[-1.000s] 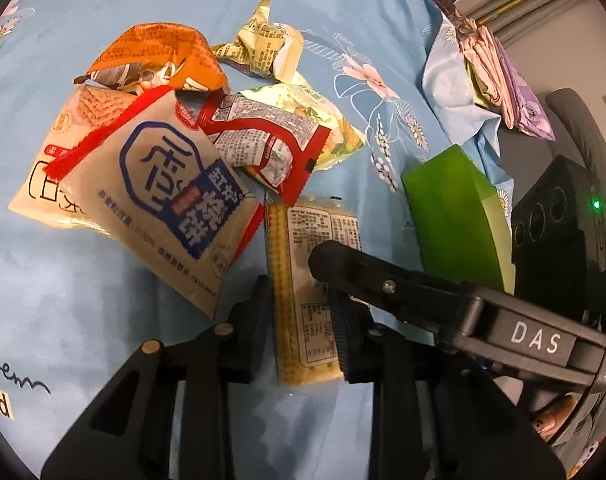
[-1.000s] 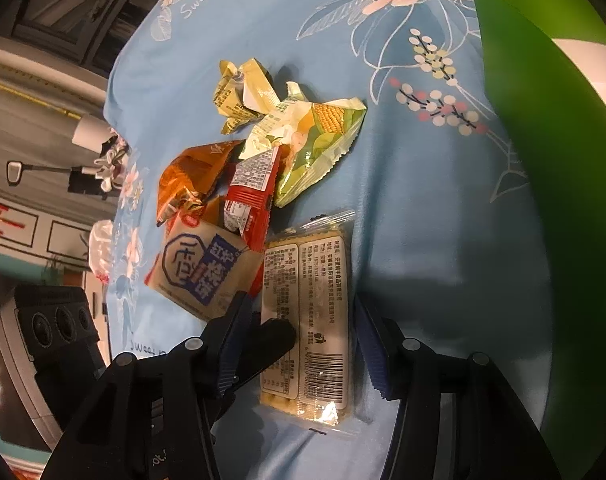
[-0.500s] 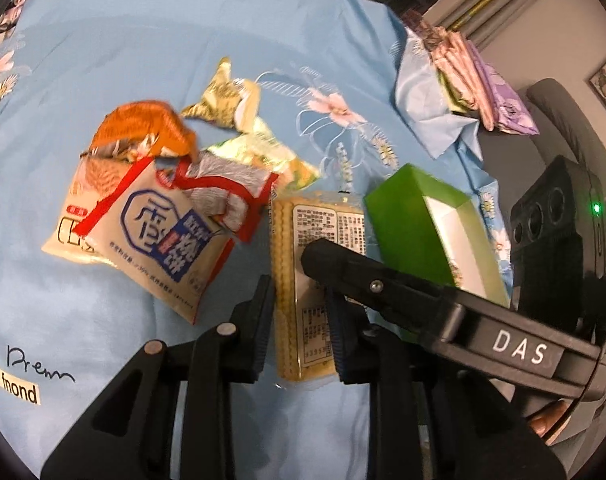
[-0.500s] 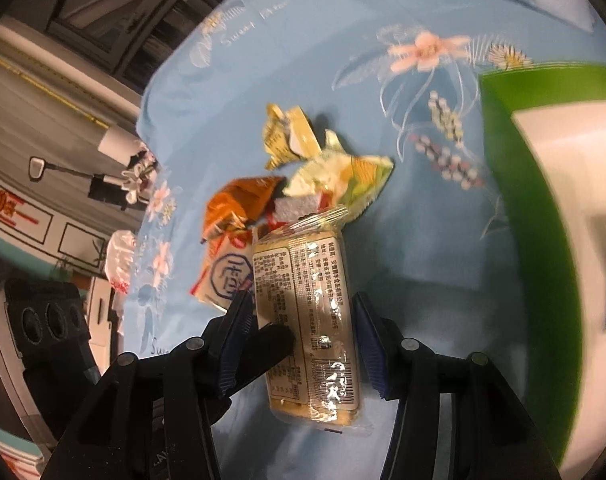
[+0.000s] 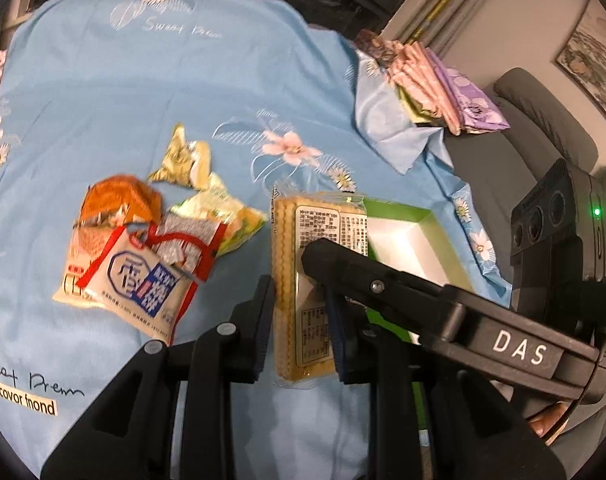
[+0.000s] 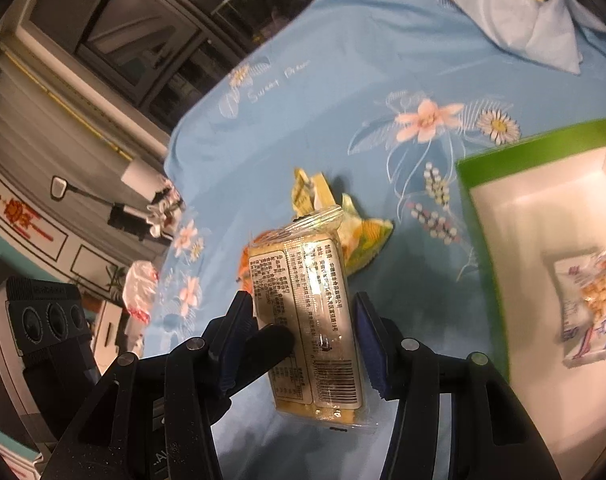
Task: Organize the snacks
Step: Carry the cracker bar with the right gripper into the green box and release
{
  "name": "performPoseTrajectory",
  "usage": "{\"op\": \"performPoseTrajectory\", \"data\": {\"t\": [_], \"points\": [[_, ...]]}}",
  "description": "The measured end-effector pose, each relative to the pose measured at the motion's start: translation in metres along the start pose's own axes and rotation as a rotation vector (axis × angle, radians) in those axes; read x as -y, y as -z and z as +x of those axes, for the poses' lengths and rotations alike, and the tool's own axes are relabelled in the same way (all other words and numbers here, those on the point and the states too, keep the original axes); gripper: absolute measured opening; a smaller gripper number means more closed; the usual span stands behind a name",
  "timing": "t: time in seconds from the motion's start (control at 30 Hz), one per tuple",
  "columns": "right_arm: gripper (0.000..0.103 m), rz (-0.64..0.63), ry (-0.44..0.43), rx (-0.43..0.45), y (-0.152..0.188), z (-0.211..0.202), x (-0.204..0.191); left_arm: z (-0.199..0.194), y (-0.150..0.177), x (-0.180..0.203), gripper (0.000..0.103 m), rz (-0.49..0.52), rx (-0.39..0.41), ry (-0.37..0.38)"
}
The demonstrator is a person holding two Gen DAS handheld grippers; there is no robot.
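The cracker pack (image 5: 303, 288) is pinched by both pairs of jaws at once and is held clear of the blue floral cloth (image 5: 123, 100) covering the surface. In the left wrist view the left gripper (image 5: 301, 308) is closed across the pack's narrow width, near its lower end; in the right wrist view the right gripper (image 6: 305, 332) is clamped across the pack from its own angle, one finger of the other gripper lying over the label. The pack's long axis is seen to run forward, away from both grippers, along the fingers.

The green box (image 6: 503, 168) is placed to the right of the pack in both views, open side up, with one small snack bag (image 6: 589, 304) already lying inside. The right gripper is judged the nearer to it. The remaining snack pile (image 5: 143, 252) is left on the cloth to the left, apart from the box. The next move is judged to turn on carrying the pack rightward over the box's rim.
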State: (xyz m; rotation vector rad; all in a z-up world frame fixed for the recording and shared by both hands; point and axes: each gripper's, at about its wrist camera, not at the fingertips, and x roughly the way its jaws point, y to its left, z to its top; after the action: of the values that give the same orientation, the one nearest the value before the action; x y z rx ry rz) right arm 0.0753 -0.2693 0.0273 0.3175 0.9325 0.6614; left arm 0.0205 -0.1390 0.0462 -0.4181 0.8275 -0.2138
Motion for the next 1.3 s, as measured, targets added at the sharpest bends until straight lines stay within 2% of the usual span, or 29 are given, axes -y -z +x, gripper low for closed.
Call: {"op": "performPoseTrajectory", "data": {"t": [0.27, 0.43, 0.63, 0.83, 1.17, 1.3], "points": [[0.054, -0.028, 0.031, 0.108, -0.024, -0.041, -0.007, -0.010, -0.024, 0.034, 0.023, 0.063, 0.069, 0.068], [0.054, -0.025, 0.066, 0.174, -0.036, -0.063, 0.004, -0.001, -0.036, 0.058, 0.023, 0.108, 0.086, 0.105], [0.054, 0.053, 0.084, 0.215, -0.035, -0.068, 0.035, 0.029, -0.037, 0.075, 0.023, 0.145, 0.041, 0.126], [0.054, 0.130, 0.130, 0.207, -0.034, -0.066, 0.064, 0.061, -0.033, 0.081, 0.023, 0.128, -0.027, 0.156], [0.054, 0.225, 0.177, 0.180, -0.026, -0.064, 0.103, 0.097, -0.021, 0.093, 0.023, 0.129, -0.106, 0.165], [0.054, 0.268, 0.177, 0.146, -0.023, -0.056, 0.120, 0.110, -0.016, 0.096, 0.022, 0.134, -0.140, 0.139]]}}
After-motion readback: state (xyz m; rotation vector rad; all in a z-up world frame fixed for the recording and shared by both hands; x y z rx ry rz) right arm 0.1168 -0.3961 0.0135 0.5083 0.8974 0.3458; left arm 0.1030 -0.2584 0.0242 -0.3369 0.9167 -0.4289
